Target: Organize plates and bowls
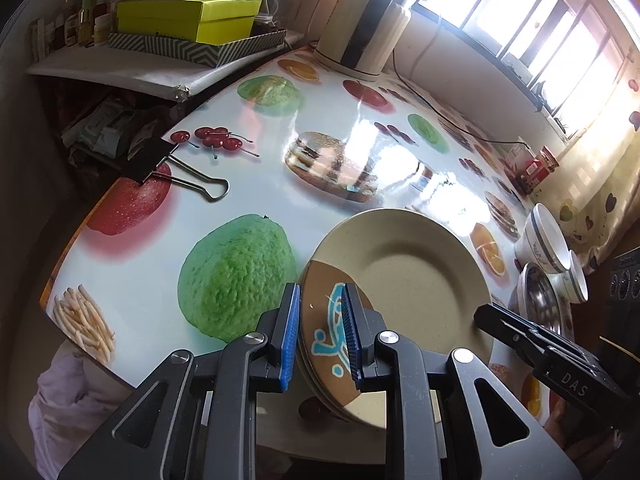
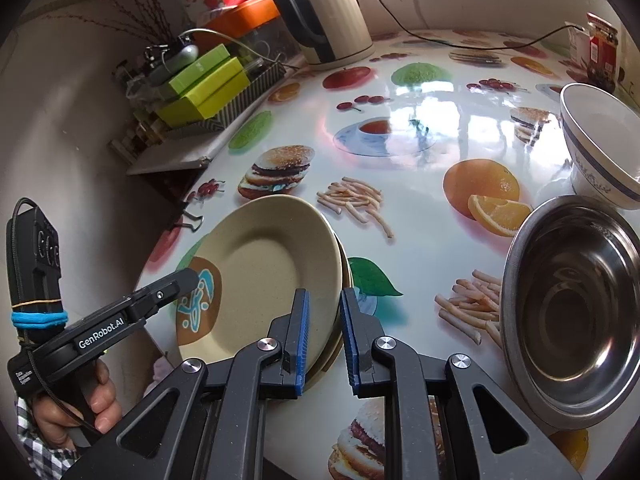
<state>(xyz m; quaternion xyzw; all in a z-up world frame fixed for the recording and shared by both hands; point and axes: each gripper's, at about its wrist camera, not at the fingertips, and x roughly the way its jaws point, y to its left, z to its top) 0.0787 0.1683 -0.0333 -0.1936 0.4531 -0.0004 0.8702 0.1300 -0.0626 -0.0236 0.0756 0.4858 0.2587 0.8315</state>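
A stack of beige plates (image 1: 400, 272) (image 2: 260, 260) with a brown and blue motif lies at the near edge of the fruit-print table (image 1: 248, 184). My left gripper (image 1: 320, 292) is shut on the stack's left rim. The right gripper (image 2: 324, 294) is shut on its right rim, one pad over the top plate and one outside. Each gripper shows in the other view: the right gripper (image 1: 492, 316), the left gripper (image 2: 188, 280). To the right stand a steel bowl (image 1: 538, 300) (image 2: 572, 312) and a blue-banded white bowl (image 1: 544, 240) (image 2: 600, 144); a second white bowl (image 1: 576, 280) sits beside them.
An electric kettle (image 1: 360, 28) (image 2: 328, 16) stands at the back with its black cable trailing right. Green boxes (image 1: 188, 12) sit on a shelf at the left. A black binder clip (image 1: 180, 168) grips the table's left edge. A red jar (image 2: 602, 52) is far right.
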